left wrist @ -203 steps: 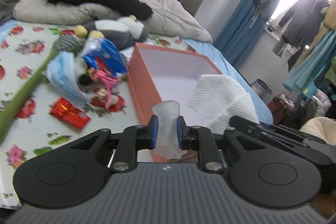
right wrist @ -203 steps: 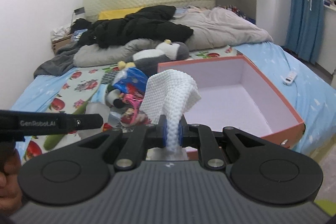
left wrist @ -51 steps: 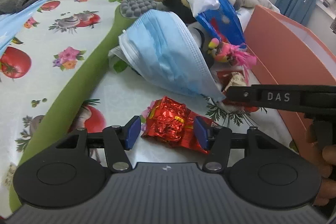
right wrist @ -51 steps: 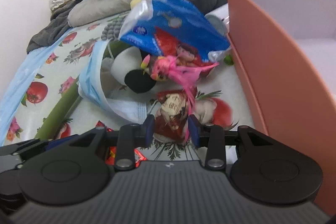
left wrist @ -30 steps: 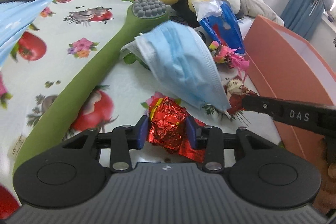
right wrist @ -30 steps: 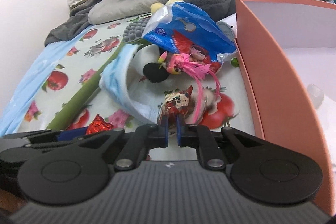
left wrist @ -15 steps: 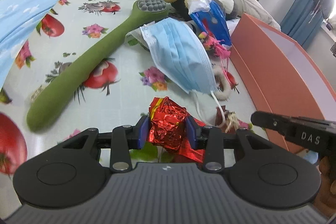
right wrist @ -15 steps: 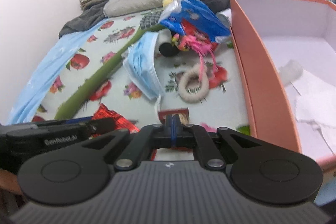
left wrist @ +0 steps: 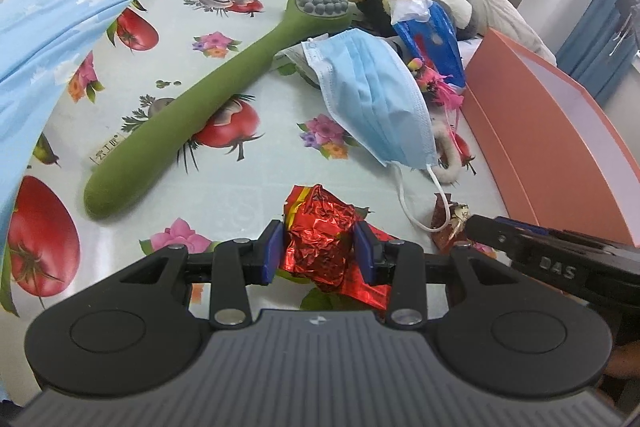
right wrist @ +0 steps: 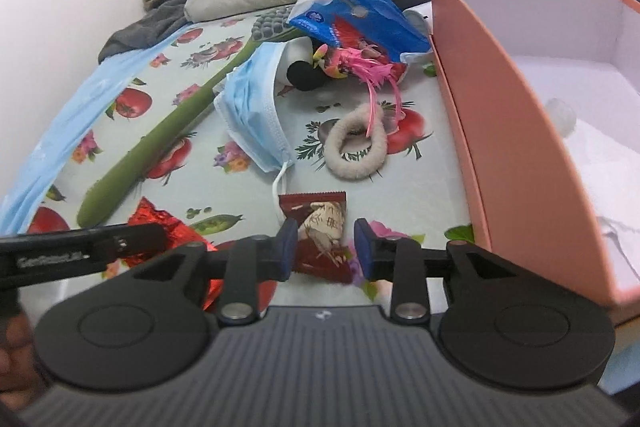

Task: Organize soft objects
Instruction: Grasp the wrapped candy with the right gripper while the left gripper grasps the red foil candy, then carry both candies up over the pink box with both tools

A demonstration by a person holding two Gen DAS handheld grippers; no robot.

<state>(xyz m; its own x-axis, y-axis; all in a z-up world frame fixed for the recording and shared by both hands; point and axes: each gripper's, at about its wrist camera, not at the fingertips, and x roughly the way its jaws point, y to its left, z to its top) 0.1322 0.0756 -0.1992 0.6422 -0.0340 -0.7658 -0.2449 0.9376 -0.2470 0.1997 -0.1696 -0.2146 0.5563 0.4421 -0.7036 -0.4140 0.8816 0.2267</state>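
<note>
**Two wrappers near the box, one clamped**

While the left gripper (left wrist: 319,247) pinches the crumpled red foil wrapper (left wrist: 320,227) between both pads, the right gripper (right wrist: 325,247) stands parted around the dark red snack packet (right wrist: 320,227), pads apart from it. Only the right view shows the fuzzy hair ring (right wrist: 356,143) whole and the white tissue inside the orange box (right wrist: 516,155). Fruit-print sheet (left wrist: 224,195) bears the green massager (left wrist: 208,107) and blue mask (left wrist: 372,95); the box wall stands just right.

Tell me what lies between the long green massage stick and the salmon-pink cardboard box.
In the right wrist view, the blue face mask and beige fluffy hair tie lie between the green stick and the box.
</note>
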